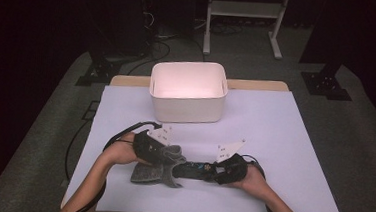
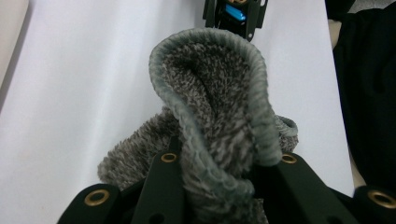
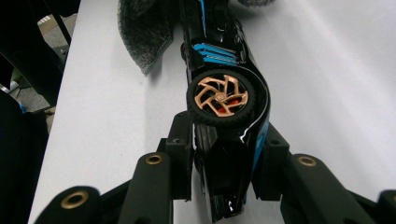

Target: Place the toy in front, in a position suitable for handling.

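A black toy car (image 3: 224,107) with blue stripes and a copper-spoked wheel lies on its side low in the middle of the high view, on the white table top (image 1: 283,143). The right gripper (image 3: 224,161) has its two black jaws closed on the car's body from either side, with the wheel just above them in the right gripper view. The car's far end pokes into a grey fuzzy cloth (image 2: 219,116), which sits just left of centre in the lower part of the high view. The left gripper (image 2: 224,161) pinches a fold of that cloth, jaws nearly together, and the cloth's ribbed edge stands up in a loop above them, in the centre of the left gripper view. At the top of that view the car's front shows just beyond the loop. Farther back, in the upper middle of the high view, a white bin (image 1: 188,92) stands well apart from both hands.
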